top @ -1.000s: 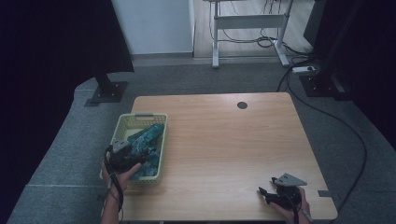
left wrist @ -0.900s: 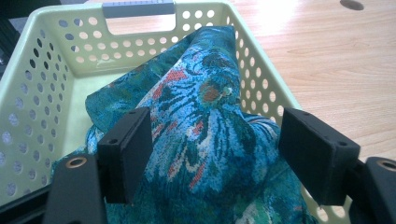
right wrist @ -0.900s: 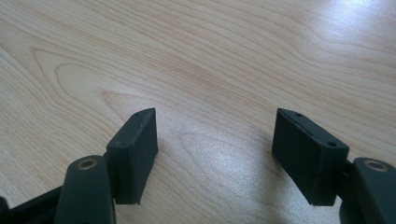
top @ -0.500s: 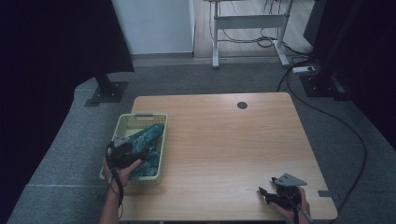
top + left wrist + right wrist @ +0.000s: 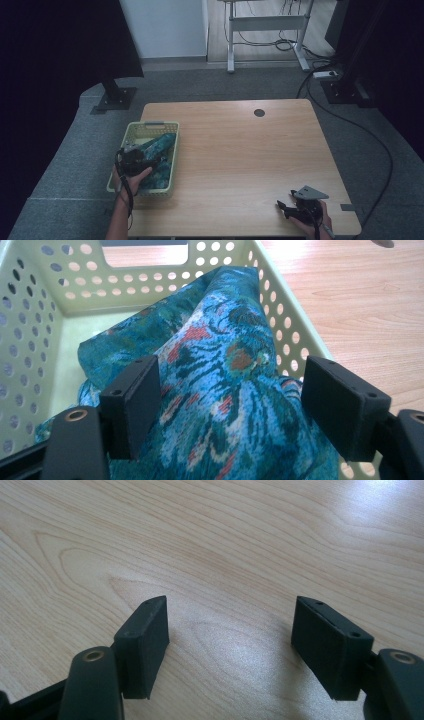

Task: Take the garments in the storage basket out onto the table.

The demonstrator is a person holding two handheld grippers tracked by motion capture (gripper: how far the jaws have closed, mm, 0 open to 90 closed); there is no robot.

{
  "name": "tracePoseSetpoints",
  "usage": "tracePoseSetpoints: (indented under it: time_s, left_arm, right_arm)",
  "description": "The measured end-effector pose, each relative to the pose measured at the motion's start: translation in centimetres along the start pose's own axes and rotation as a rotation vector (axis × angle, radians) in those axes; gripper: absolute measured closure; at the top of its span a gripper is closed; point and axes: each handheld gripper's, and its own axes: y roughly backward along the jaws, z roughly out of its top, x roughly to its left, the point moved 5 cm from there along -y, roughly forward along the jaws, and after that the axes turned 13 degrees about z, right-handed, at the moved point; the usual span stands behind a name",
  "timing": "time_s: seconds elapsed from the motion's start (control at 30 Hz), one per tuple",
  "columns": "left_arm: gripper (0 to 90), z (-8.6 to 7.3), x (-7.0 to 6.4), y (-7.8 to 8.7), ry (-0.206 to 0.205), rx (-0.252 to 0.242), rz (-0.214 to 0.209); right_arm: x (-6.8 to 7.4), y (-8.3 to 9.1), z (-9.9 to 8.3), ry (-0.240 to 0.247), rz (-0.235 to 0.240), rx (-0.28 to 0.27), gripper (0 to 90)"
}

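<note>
Inside the basket (image 5: 280, 305), the left gripper (image 5: 230, 405) straddles the patterned cloth (image 5: 225, 365), jaws apart — ready to pinch it — while the right gripper (image 5: 230, 635) idles, jaws apart.

Seen from above the person's side, the high view looks forward and down over the whole table (image 5: 240, 150), with floor and desk legs beyond. The left gripper view sits close behind its own jaws, facing into the basket (image 5: 35, 315) and the cloth (image 5: 225, 380), with table edge at right; the high view shows the same basket (image 5: 145, 127) at the table's left. The right gripper view looks down along its jaws, very near bare tabletop (image 5: 225, 540).
</note>
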Motion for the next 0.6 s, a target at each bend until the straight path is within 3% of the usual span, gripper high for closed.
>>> tracePoseSetpoints:
  time_s: [0.2,0.33,0.53,0.6]
  left_arm:
    - [23.8,0.5,-0.2,-1.2,-0.025,0.044,0.016]
    - [23.7,0.8,-0.1,-2.1,-0.011,0.075,0.014]
    - [23.9,1.4,-0.2,-2.6,-0.013,0.083,0.018]
    - [23.9,1.6,-0.3,-2.6,-0.031,0.08,0.031]
  right_arm:
    - [0.0,0.0,0.0,0.001,-0.001,0.0,30.7]
    - [0.0,0.0,0.0,0.0,-0.001,0.001,30.8]
    - [0.0,0.0,0.0,0.001,-0.001,0.0,30.8]
    - [0.0,0.0,0.0,0.001,-0.001,0.001,30.8]
